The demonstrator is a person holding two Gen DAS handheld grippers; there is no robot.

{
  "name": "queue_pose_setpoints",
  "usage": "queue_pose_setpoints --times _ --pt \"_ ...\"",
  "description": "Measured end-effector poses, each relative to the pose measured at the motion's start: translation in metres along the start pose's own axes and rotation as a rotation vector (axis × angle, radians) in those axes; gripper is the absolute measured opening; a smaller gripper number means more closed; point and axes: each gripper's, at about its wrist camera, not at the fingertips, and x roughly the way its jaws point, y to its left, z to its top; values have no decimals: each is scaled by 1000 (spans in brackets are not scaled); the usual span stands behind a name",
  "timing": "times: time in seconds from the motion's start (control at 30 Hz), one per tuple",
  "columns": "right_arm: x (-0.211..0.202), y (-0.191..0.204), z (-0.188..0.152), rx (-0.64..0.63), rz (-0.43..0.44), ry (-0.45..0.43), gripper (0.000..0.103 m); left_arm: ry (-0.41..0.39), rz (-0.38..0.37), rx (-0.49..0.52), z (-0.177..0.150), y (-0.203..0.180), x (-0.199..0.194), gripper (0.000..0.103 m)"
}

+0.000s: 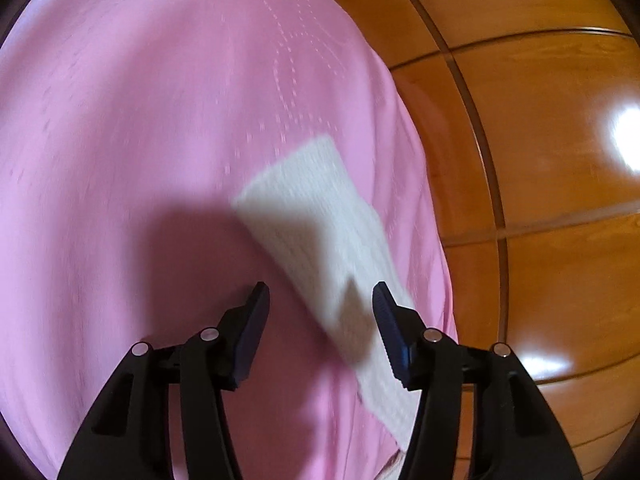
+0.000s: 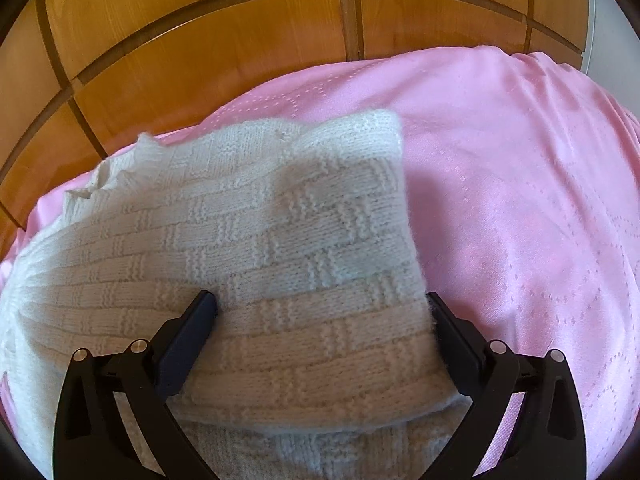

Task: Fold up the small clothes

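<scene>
A white basket-weave knit garment [image 2: 256,240] lies folded over itself on the pink cloth [image 2: 520,184].

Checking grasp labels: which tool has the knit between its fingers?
The right tool: its wide-open fingers straddle the white knit. The left tool hangs above it.

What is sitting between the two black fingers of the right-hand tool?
In the right wrist view, a folded part of the white knitted garment fills the gap of the right gripper. Its fingers stand wide apart, and the knit lies on the pink cloth.

Chunky knit sweater [image 2: 260,240], glossy wood panels [image 2: 180,40]
</scene>
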Motion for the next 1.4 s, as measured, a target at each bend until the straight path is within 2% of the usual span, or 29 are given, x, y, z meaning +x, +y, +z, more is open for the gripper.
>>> queue_pose_setpoints --times 0.1,0.13,0.2,0.27,0.4,0.47,0.57,0.63,0.77,0.87,0.9,0.93,1.0,1.1,1.13,1.17,1.2,1.27,1.33,1.4 --pt "2 1 0 -4 -6 0 100 8 21 -15 10 -2 12 39" --pt "2 1 0 -6 -9 0 100 11 30 -22 5 -5 16 25" --pt "1 1 0 -9 -11 0 100 18 34 -16 7 -11 20 6" --pt "1 1 -1 -10 -13 -1 100 10 1 35 1 -28 14 6" --pt "0 3 -1 -11 -12 -2 100 48 -137 210 -33 -95 0 6" --pt "0 3 0 -10 -8 -1 100 101 -212 321 -67 -137 -2 6" --pt "1 0 0 -6 -3 -2 100 171 -284 470 -119 -185 -1 6" --pt "0 -1 0 -1 2 -2 100 257 -335 586 -169 -218 7 6" --pt "0 -5 0 7 13 -2 100 375 -330 795 -258 -251 30 7" --pt "-3 -8 2 16 28 1 100 465 -283 927 -315 -252 51 21" --pt "-4 -11 3 25 33 4 100 493 -258 972 -332 -249 57 30" --pt "-8 -14 4 37 33 1 100 513 -244 1001 -340 -244 59 37" --pt "-26 -19 4 43 14 -50 100 499 -209 1050 -341 -244 72 46" --pt "-55 -20 3 39 39 -123 100 499 -182 1095 -353 -215 59 47" --pt "-65 -17 2 37 72 -136 96 492 -166 1094 -351 -206 56 47" --pt "-73 -12 0 29 111 -142 87 486 -154 1092 -352 -196 47 47" --pt "-80 1 -2 3 179 -130 81 477 -138 1082 -344 -183 47 47" --pt "-83 28 -8 -57 313 -72 65 470 -109 1058 -340 -162 46 46" --pt "-76 73 -21 -145 461 39 58 457 -80 1034 -335 -147 47 46" --pt "-67 111 -33 -209 525 117 57 454 -76 1019 -335 -134 43 46"
